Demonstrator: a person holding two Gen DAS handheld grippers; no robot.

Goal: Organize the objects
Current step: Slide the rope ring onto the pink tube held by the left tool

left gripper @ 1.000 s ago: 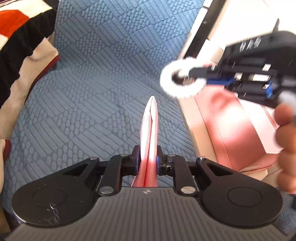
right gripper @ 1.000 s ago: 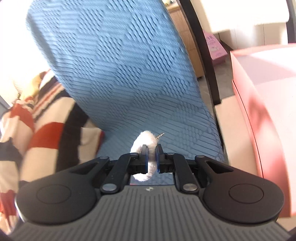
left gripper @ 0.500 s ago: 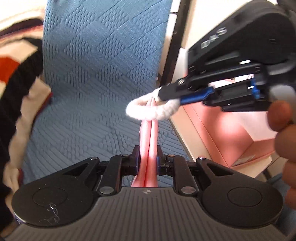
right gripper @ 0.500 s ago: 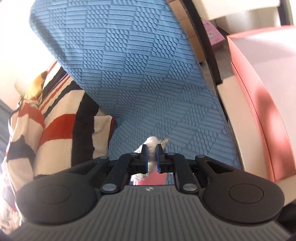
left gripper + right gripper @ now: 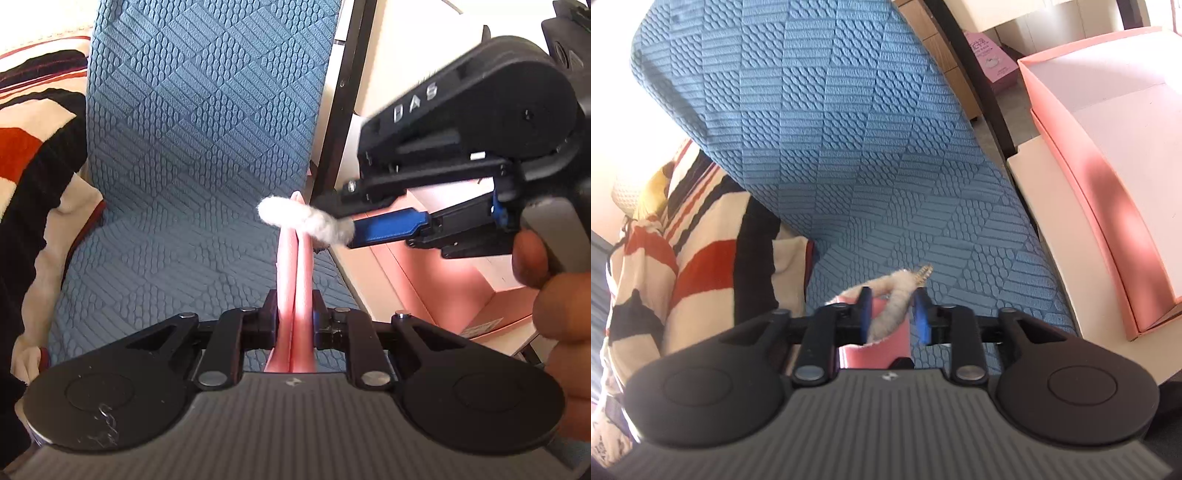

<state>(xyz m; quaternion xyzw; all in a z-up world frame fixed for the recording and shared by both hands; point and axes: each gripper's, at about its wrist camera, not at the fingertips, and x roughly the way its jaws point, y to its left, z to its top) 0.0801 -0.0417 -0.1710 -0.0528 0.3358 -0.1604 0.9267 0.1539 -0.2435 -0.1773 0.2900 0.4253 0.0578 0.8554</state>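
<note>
My left gripper (image 5: 294,317) is shut on a flat pink sleeve (image 5: 295,266) that points forward over the blue seat. A white fluffy ring (image 5: 303,219) is looped around the sleeve's tip. My right gripper (image 5: 347,221) comes in from the right at the ring. In the right wrist view the right gripper (image 5: 894,314) has its jaws apart, and the fluffy ring (image 5: 892,302) with a small metal end hangs loose between them over the pink sleeve (image 5: 875,350).
A blue textured seat (image 5: 192,155) lies below. A striped blanket (image 5: 683,266) is on the left. An open pink box (image 5: 1108,155) sits on a cream surface on the right, past a black frame bar (image 5: 332,122).
The right gripper brought the fluffy ring from the upper right onto the sleeve's tip, then opened its jaws and let go of it.
</note>
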